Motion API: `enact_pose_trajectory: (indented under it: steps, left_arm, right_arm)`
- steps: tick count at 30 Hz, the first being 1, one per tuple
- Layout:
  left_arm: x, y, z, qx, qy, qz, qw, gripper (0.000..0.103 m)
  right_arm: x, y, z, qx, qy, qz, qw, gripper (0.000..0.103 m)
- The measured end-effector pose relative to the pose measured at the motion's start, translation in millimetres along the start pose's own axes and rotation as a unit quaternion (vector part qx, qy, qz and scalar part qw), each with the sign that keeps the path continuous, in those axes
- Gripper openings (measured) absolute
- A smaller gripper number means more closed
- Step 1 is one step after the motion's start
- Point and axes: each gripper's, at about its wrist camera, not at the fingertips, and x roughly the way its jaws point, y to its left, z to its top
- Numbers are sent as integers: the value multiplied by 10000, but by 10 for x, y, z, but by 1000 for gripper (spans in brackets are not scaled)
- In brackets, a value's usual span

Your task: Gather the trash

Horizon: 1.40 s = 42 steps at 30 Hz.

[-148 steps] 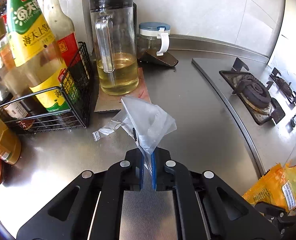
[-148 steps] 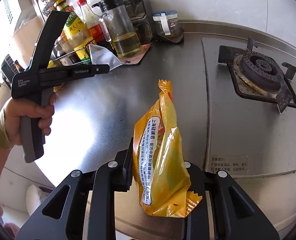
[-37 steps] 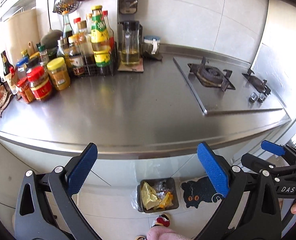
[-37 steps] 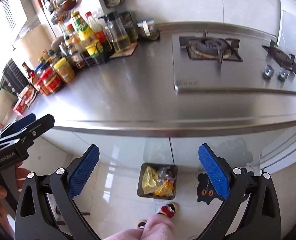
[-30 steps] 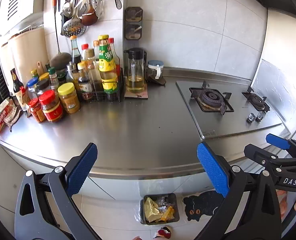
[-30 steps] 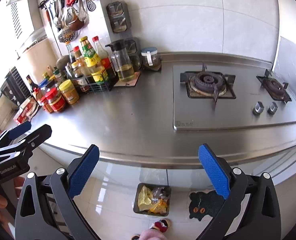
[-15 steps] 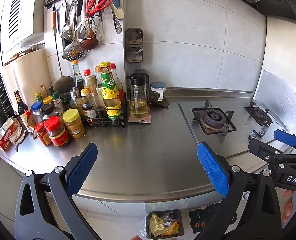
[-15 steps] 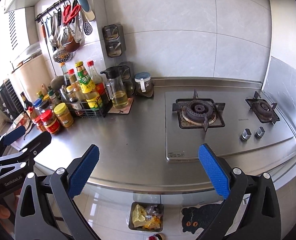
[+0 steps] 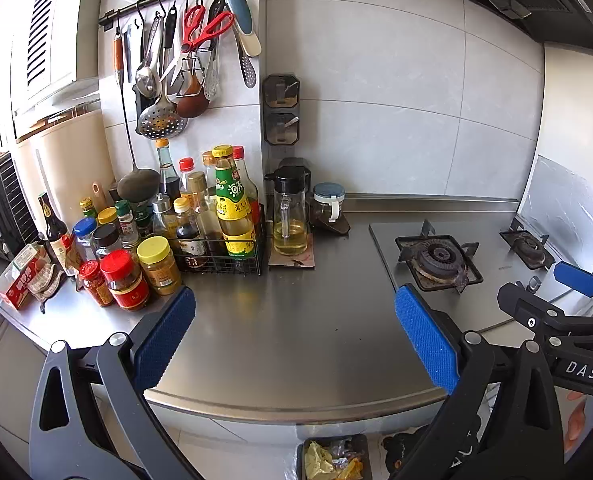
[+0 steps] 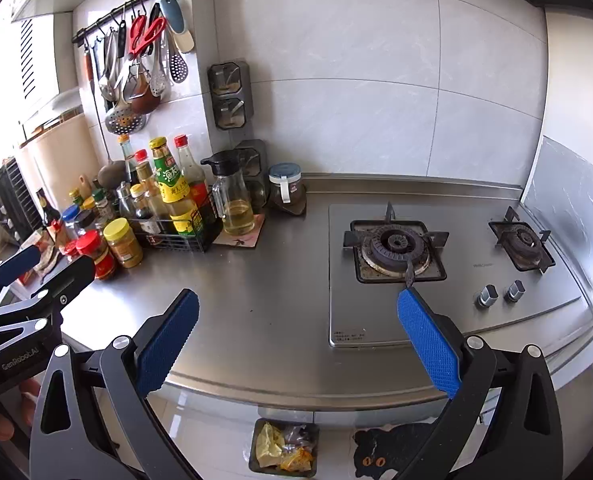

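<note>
- Raised and pulled back since half a second ago: more wall tile and hanging utensils in both views, trash bin lower in frame, both grippers still spread wide and empty.
- Left gripper [image 9: 294, 340]: jaws wide apart, blue pads [image 9: 163, 342] bare, nothing held, hovering off the front edge of the steel countertop [image 9: 288, 320].
- Right gripper [image 10: 296, 338]: jaws likewise wide apart, nothing between them, also off the counter edge; seen again at the right of the left wrist view.
- Down on the floor below the counter edge: trash bin [image 10: 286, 470], holding a yellow wrapper [image 10: 266, 446] and other crumpled wrappers; black cat mat [image 10: 376, 450] just beside it.
- Farther in, left side: red-lidded jar [image 9: 124, 276] and yellow-lidded jar [image 9: 158, 260] standing side by side, near a black wire rack [image 9: 220, 256] full of sauce bottles.
- Just right of the rack: glass oil jug [image 9: 290, 216] on a coaster, then a small blue-lidded jar [image 9: 328, 206].
- Right side: gas stove [image 10: 396, 250] with two burners and two knobs.
- Farthest back, on the tiled wall: rail of hanging utensils [image 9: 184, 56], red scissors among them.
</note>
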Motion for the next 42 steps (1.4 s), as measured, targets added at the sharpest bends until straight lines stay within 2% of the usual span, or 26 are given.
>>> enact_pose_trajectory:
  steps: [42]
  left_arm:
    - [-71,-39,9,33,-48,127,9999,95]
  right_arm:
    - [-86,-119,-28,118,-19,-133,9998,100]
